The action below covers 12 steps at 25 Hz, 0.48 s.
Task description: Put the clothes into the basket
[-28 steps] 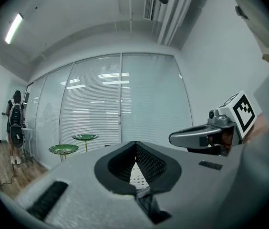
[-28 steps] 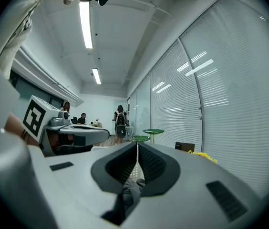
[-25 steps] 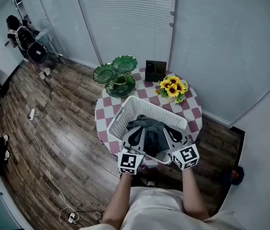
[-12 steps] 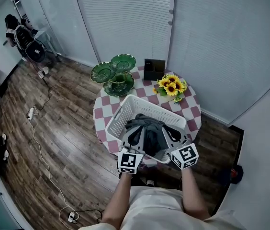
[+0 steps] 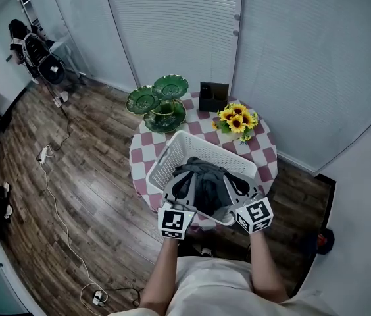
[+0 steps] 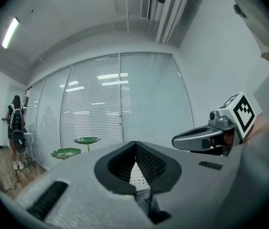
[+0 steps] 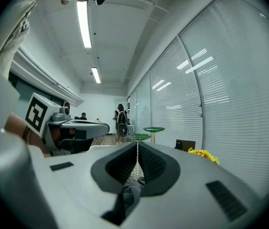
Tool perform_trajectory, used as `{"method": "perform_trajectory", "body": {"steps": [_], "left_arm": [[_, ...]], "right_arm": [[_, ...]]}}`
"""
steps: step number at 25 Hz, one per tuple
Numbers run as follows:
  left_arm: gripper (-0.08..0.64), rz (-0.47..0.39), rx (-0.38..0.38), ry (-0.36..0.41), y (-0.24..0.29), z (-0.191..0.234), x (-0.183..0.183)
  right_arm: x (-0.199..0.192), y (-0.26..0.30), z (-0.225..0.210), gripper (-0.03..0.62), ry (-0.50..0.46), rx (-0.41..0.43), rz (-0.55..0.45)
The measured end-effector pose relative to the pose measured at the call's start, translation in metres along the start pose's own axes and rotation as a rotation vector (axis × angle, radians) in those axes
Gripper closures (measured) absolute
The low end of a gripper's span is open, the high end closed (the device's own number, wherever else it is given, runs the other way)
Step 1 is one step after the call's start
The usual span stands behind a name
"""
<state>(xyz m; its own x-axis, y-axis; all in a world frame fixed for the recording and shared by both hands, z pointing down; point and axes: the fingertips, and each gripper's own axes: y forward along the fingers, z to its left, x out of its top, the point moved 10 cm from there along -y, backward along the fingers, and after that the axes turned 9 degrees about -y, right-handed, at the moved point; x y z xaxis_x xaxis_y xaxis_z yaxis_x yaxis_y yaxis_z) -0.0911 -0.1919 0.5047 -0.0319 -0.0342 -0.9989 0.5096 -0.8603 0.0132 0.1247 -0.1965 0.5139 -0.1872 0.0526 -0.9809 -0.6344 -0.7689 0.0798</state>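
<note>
Left gripper and right gripper each clamp a fold of the grey garment above the basket; uneven release risks cloth trailing over the near rim.

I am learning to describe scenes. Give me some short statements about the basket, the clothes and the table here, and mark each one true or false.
1. The grey clothes lie inside the white basket. True.
2. The basket stands on the floor. False: it stands on the checked table.
3. The right tool is shut on a piece of the grey clothes. True.
4. The sunflowers are inside the basket. False: they stand on the table beyond it.
5. The green dishes stand at the table's far left edge. True.
6. The left tool is wide open. False: its jaws are shut, with cloth pinched low between them.
</note>
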Motion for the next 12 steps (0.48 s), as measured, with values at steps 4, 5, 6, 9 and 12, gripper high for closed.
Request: {"method": "perform_trajectory", "body": {"steps": [4, 5, 6, 9, 12], "left_arm": [[0.546, -0.004, 0.018, -0.008, -0.005, 0.002, 0.01], [0.546, -0.006, 0.018, -0.007, -0.005, 0.002, 0.011], [0.546, -0.007, 0.017, -0.005, -0.005, 0.002, 0.011], [0.546, -0.007, 0.023, -0.011, -0.006, 0.002, 0.012], [0.546, -0.014, 0.03, -0.019, -0.008, 0.002, 0.013]], "right_arm": [[0.001, 0.0, 0.0, 0.568, 0.0, -0.004, 0.006], [0.001, 0.001, 0.0, 0.568, -0.002, -0.004, 0.008], [0.001, 0.001, 0.0, 0.568, -0.005, -0.003, 0.01], [0.002, 0.003, 0.002, 0.569, -0.028, 0.006, 0.023], [0.004, 0.005, 0.005, 0.569, -0.1, 0.021, 0.051]]}}
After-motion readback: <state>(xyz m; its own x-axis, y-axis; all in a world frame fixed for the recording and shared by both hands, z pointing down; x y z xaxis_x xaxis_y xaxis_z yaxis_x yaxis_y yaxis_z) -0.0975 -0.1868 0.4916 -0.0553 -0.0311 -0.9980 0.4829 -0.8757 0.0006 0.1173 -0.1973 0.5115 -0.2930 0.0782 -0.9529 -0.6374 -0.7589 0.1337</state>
